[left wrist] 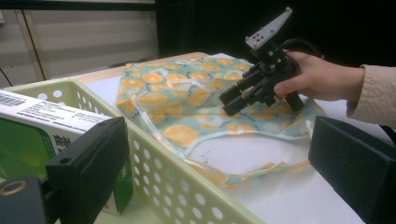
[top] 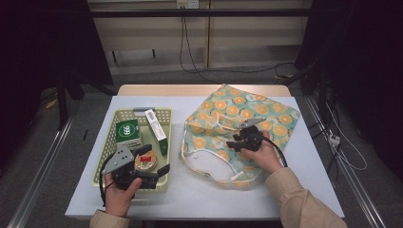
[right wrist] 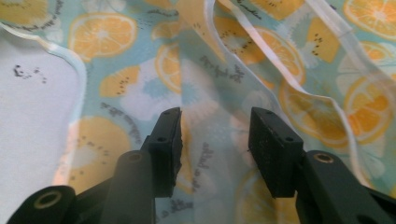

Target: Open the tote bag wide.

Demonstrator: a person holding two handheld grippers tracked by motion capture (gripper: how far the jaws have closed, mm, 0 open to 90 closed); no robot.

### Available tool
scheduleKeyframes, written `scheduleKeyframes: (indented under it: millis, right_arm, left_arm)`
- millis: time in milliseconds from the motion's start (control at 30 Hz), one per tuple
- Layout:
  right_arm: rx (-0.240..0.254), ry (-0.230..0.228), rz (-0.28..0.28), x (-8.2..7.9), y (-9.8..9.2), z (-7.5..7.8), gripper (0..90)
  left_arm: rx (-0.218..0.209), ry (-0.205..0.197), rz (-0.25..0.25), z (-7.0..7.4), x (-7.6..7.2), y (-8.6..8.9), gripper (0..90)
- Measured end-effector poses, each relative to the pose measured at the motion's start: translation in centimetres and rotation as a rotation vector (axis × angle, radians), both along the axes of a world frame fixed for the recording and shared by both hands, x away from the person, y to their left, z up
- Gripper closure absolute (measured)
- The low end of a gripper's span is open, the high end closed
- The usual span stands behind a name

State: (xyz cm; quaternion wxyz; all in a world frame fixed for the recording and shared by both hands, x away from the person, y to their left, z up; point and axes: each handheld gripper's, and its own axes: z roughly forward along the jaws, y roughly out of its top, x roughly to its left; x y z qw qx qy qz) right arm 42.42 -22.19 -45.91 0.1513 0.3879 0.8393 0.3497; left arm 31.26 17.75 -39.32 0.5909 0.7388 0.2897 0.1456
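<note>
A fabric bag (top: pixel 237 114) printed with orange slices lies flat on the white table, its mouth gaping toward the front. My right gripper (top: pixel 236 142) hovers low over the bag near the mouth. Its jaws stand partly apart, and a raised fold of the cloth (right wrist: pixel 224 70) runs between the pads without being pinched. The same gripper (left wrist: pixel 229 102) appears above the bag (left wrist: pixel 177 98) in the left gripper view. My left gripper (top: pixel 157 158) rests at the front of a pale green basket (top: pixel 107 142), jaws wide open and holding nothing.
The basket holds a green box (top: pixel 128 131), a long white and green carton (top: pixel 156 126) and a round tin (top: pixel 145 162) beside the left gripper. The basket's perforated wall (left wrist: pixel 187 186) crosses between the left jaws. Bare white table (top: pixel 199 194) lies in front of the bag.
</note>
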Motion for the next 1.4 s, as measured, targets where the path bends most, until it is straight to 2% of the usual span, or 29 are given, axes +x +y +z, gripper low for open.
scheduleKeyframes:
  millis: [100, 200, 300, 367, 500, 700, 833, 900, 1100, 1200, 1333, 1400]
  right_arm:
    - [-0.005, -0.007, 0.005, 0.0, 0.0, -0.1, 55.5]
    - [-0.016, -0.009, 0.03, -0.2, 0.3, 0.0, 66.8]
    - [-0.016, -0.017, 0.029, -0.3, 0.4, 0.0, 70.2]
    - [-0.011, -0.016, 0.034, -0.2, 0.3, 0.0, 79.1]
    - [-0.02, -0.02, 0.015, -0.1, 0.3, 0.0, 89.1]
    - [-0.006, 0.003, -0.007, 0.0, 0.2, 0.1, 90.0]
    - [0.035, 0.037, -0.007, 0.0, -0.1, 0.5, 90.0]
    - [0.026, 0.038, 0.01, -0.3, 0.0, 1.2, 90.0]
    - [0.059, 0.036, 0.046, -1.7, 0.7, 3.6, 90.0]
    - [0.049, 0.017, 0.073, -2.2, 1.3, 4.9, 90.0]
    - [0.077, -0.003, 0.06, -1.5, 0.8, 6.5, 90.0]
    - [0.094, -0.01, 0.027, -0.7, -0.1, 7.0, 90.0]
  left_arm:
    - [0.005, -0.003, -0.003, 0.0, 0.0, 0.0, 5.1]
    - [0.002, -0.005, -0.001, 0.1, 0.0, 0.0, 5.1]
    - [0.003, -0.003, -0.001, 0.0, 0.0, 0.0, 5.1]
    - [0.005, -0.005, -0.001, 0.0, 0.0, 0.0, 5.1]
    - [0.003, -0.002, 0.0, 0.0, 0.0, 0.0, 5.1]
    - [-0.001, -0.003, -0.001, 0.0, 0.0, 0.0, 5.2]
    - [-0.001, -0.003, 0.0, 0.1, 0.0, 0.1, 5.2]
    - [-0.006, -0.007, 0.001, 0.1, 0.0, 0.2, 5.2]
    - [-0.002, -0.01, -0.001, 0.3, -0.1, 0.2, 5.2]
    - [-0.008, -0.012, -0.002, 0.3, -0.2, 0.1, 5.2]
    - [-0.009, -0.013, -0.004, 0.4, -0.2, 0.1, 5.2]
    - [-0.007, -0.013, -0.004, 0.3, -0.2, 0.1, 5.2]
